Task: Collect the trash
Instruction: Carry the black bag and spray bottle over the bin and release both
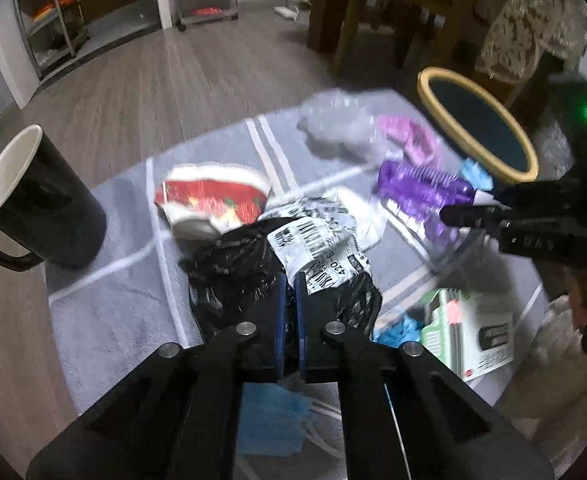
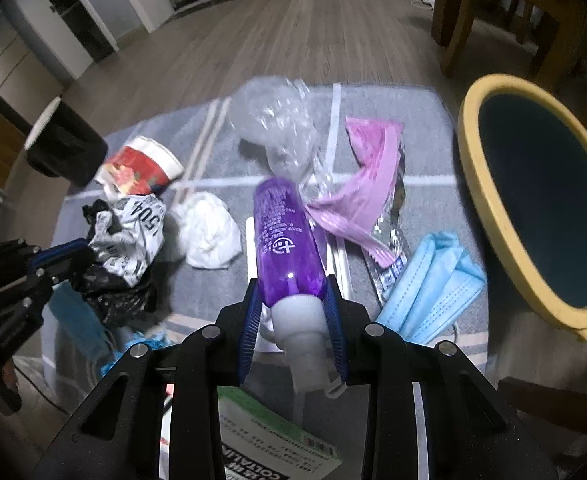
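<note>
Left gripper [image 1: 290, 280]: we have the jaws pressed together on the crumpled black mailer bag [image 1: 253, 268], pinching a fold beside its white shipping label [image 1: 321, 248]; the bag sits mid-mat.
Right gripper [image 2: 293, 300]: we clamp the purple bottle [image 2: 283, 236] at its shoulder, just above the white cap; the body sticks out forward over the mat.
Bin [image 2: 541, 200]: yellow-rimmed, standing off the right edge of the grey mat [image 2: 373, 112].
Step in hand: we judge both pieces go to the bin; we would carry the bottle first, tipping it cap-up so it cannot slip.
Bag risk: thin film may tear or slide out, so lift slowly.
Left side: the black mug [image 1: 41, 200] stands close; it looks like no trash, so keep clear.
Middle: red paper cup [image 2: 141, 168], white tissue wad [image 2: 209, 236], clear plastic wrap [image 2: 277, 120].
Right: pink mask [image 2: 369, 184] and blue masks [image 2: 433, 280] lie on the way to the bin.
</note>
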Demonstrator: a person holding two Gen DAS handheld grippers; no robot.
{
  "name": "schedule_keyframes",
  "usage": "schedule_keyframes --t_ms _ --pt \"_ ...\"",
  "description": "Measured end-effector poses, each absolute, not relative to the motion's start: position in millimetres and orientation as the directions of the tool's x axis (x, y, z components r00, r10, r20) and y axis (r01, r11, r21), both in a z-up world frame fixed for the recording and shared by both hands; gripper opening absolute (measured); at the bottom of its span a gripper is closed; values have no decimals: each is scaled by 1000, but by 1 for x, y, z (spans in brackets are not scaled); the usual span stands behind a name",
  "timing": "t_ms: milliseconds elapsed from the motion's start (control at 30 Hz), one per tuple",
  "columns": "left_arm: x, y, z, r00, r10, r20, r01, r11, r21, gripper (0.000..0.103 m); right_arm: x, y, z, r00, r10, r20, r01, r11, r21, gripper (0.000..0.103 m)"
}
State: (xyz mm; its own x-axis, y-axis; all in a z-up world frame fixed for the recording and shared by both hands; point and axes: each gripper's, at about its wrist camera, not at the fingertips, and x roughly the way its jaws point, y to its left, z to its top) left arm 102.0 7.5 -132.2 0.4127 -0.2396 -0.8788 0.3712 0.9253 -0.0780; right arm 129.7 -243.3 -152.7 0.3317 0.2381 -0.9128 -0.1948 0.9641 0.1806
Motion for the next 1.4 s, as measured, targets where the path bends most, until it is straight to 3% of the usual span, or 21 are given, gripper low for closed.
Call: schedule_keyframes --t_ms 833,1100,1400 --pt "97 -18 -40 561 -371 -740 408 902 -143 3 128 -294 -48 576 326 -750 -122 941 315 32" --pt "103 -77 -22 548 -429 -719 517 849 -112 3 128 -348 5 675 260 -690 -92 958 270 32" --pt "117 -162 -33 486 -473 -735 611 785 -101 3 136 -431 2 703 154 -695 66 958 279 32"
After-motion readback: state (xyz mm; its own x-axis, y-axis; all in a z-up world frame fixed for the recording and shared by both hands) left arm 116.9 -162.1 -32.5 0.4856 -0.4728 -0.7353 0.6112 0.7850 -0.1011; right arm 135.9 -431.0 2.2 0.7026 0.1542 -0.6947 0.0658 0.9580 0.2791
